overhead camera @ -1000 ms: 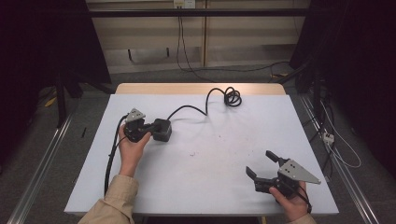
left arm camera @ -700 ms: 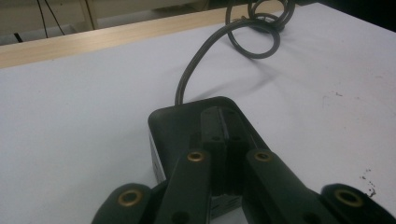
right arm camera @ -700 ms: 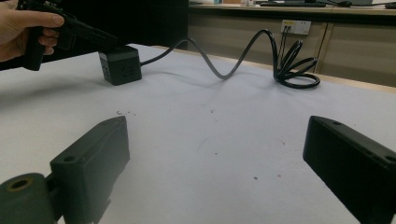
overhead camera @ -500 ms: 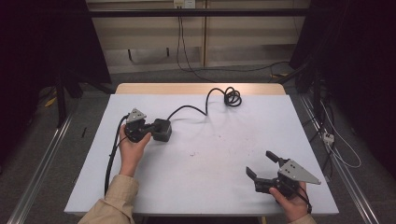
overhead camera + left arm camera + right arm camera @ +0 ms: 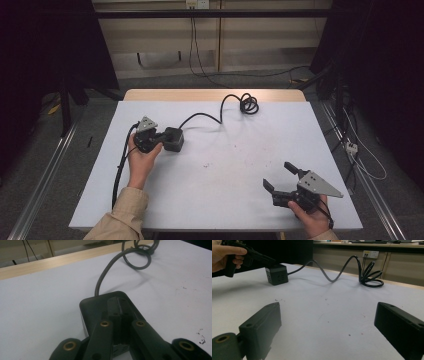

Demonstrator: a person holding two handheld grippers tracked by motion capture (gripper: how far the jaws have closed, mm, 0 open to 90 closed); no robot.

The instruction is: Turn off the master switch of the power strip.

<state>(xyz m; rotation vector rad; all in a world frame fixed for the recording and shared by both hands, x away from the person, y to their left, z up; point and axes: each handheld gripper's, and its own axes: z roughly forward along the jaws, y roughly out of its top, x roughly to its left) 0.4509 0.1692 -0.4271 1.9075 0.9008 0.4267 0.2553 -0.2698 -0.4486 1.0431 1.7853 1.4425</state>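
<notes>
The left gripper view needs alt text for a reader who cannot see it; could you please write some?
The left claw, jaws pressed together, rests on top of a black cube-shaped power block that sits on a white table. A dark cord runs from the block's far side to a loose coil near the table's far wooden edge.

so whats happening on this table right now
A person works at a white table with a gripper in each hand. The left gripper has its jaws shut and their tips rest on top of a black cube-shaped power block, whose cable runs off to a coil near the far edge. The right gripper sits open over bare table near the front right corner, holding nothing.
</notes>
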